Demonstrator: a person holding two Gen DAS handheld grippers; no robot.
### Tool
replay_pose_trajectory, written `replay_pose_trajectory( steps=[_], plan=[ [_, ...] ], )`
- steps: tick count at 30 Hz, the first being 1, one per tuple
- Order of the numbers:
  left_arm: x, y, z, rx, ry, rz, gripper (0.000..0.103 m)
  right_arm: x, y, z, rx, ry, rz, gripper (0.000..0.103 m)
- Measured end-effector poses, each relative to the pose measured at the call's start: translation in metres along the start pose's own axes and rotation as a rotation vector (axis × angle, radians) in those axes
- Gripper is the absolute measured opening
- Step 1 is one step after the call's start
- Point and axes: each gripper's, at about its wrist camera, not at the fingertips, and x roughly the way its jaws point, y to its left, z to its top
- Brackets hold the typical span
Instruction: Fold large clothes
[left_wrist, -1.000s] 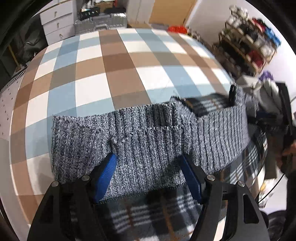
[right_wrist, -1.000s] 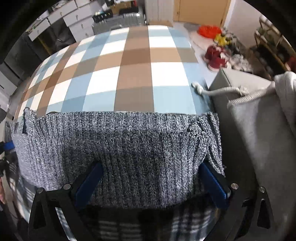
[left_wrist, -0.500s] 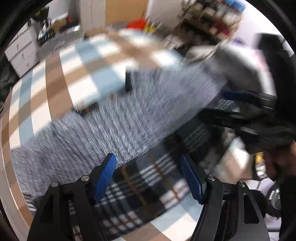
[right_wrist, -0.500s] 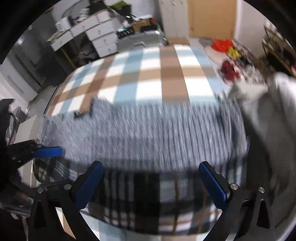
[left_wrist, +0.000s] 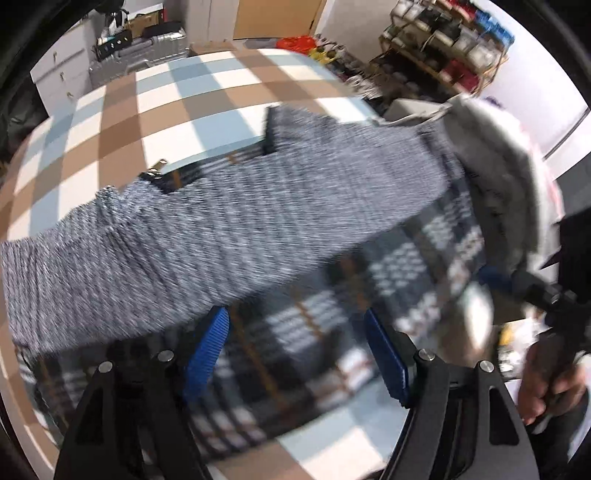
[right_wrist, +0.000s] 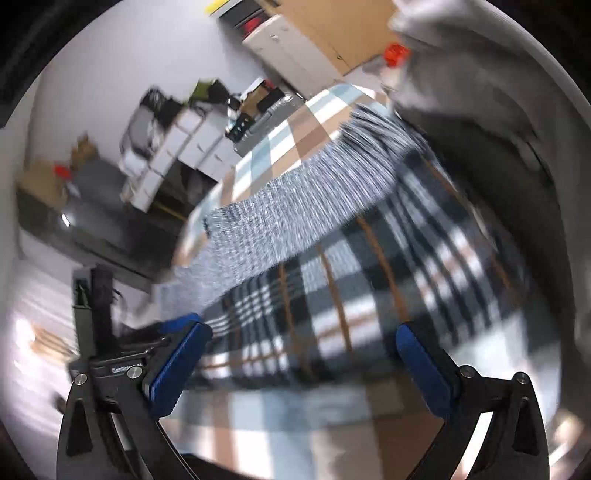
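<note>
No writing is legible through the blur; the grey marled knit sweater (left_wrist: 229, 236) lies folded across a dark plaid garment (right_wrist: 369, 280) on the checked tabletop (left_wrist: 122, 122), while left gripper (left_wrist: 295, 354) jaws are opening and right gripper (right_wrist: 303, 365) jaws stand spread, both empty.

A coarse, ribbed knit in marled grey and white is shown by the sweater (left_wrist: 229, 229), its surface rough and matt. Beneath it, a smoother woven cloth is seen in the dark plaid garment (right_wrist: 369, 266). The bench (left_wrist: 122, 122) is covered by a flat, matt checked cloth. Ridged blue rubber-like pads are borne by the left tool (left_wrist: 295, 354) on matt black plastic arms with bright metal screws; the same finish is seen on the right tool (right_wrist: 299, 365). A soft grey fleece-like garment (right_wrist: 498, 92) looks matt.
</note>
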Motion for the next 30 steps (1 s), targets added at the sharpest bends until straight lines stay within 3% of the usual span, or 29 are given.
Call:
replay_pose_trajectory(
  steps=[3, 6, 13, 15, 20, 24, 26, 30],
  plan=[
    [0.002, -0.012, -0.001, 0.011, 0.007, -0.011, 0.072, 0.001, -0.018, -0.018, 0.100, 0.033, 0.087, 0.103],
    [0.011, -0.019, -0.002, 0.039, 0.025, 0.032, 0.072, 0.016, -0.024, -0.019, 0.156, 0.089, 0.153, 0.103],
    [0.020, -0.008, 0.002, 0.012, 0.016, 0.042, 0.072, 0.040, -0.035, 0.000, 0.236, 0.102, 0.084, 0.103],
    [0.021, -0.003, 0.003, 0.005, 0.023, 0.047, 0.072, 0.051, -0.037, 0.010, 0.237, 0.142, 0.038, 0.103],
    [0.022, 0.013, 0.004, -0.021, 0.025, 0.021, 0.071, 0.053, -0.039, 0.020, 0.281, 0.103, 0.009, 0.103],
    [0.026, 0.011, -0.001, 0.017, 0.017, 0.019, 0.071, 0.051, -0.023, 0.022, 0.177, -0.007, -0.032, 0.102],
    [0.028, 0.011, -0.007, 0.043, 0.012, 0.022, 0.071, 0.040, -0.005, 0.017, 0.047, -0.118, 0.007, 0.099],
    [0.025, 0.020, -0.009, 0.018, 0.004, -0.029, 0.071, 0.030, 0.026, 0.010, -0.142, -0.180, 0.066, 0.099]
  ],
)
